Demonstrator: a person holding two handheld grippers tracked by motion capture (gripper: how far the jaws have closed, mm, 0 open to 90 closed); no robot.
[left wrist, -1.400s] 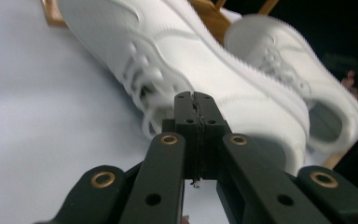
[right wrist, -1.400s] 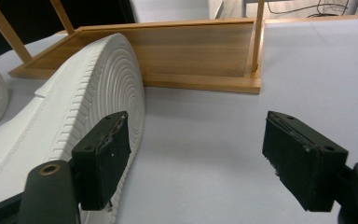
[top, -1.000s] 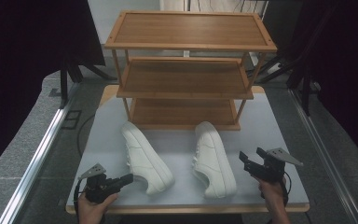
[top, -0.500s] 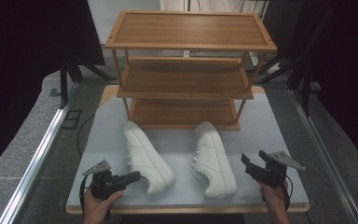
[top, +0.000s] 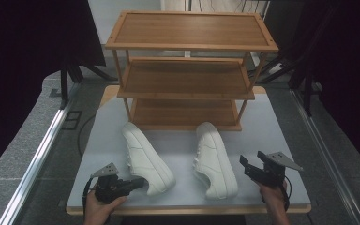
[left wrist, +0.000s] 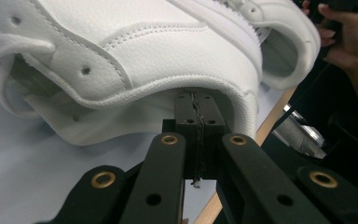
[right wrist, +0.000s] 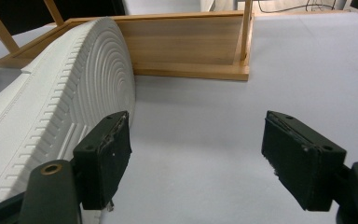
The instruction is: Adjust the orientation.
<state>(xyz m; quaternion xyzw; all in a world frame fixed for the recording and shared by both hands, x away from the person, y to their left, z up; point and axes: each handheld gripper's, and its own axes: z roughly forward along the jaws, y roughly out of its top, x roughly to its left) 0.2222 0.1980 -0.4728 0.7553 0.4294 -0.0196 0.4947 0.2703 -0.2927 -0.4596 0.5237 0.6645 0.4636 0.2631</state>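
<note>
Left gripper (top: 138,183) pinched together at the heel of the left white sneaker (top: 146,157), seven o'clock on the table (top: 272,126). Right gripper (top: 243,165) gapes beside the right white sneaker (top: 214,159). Best to seat the collar deeply before lifting.

We see our two grippers as black tools. The left gripper (top: 139,182) carries a grey three-cornered plate (top: 106,169) on top, and so does the right gripper (top: 245,165). Near the wooden shelf rack (right wrist: 182,44), the right one shows thick rectangular pads (right wrist: 107,158) with worn edges. Brass-coloured rivets (left wrist: 169,139) sit in the left one's black arms. A black cable (top: 85,199) trails from it.
</note>
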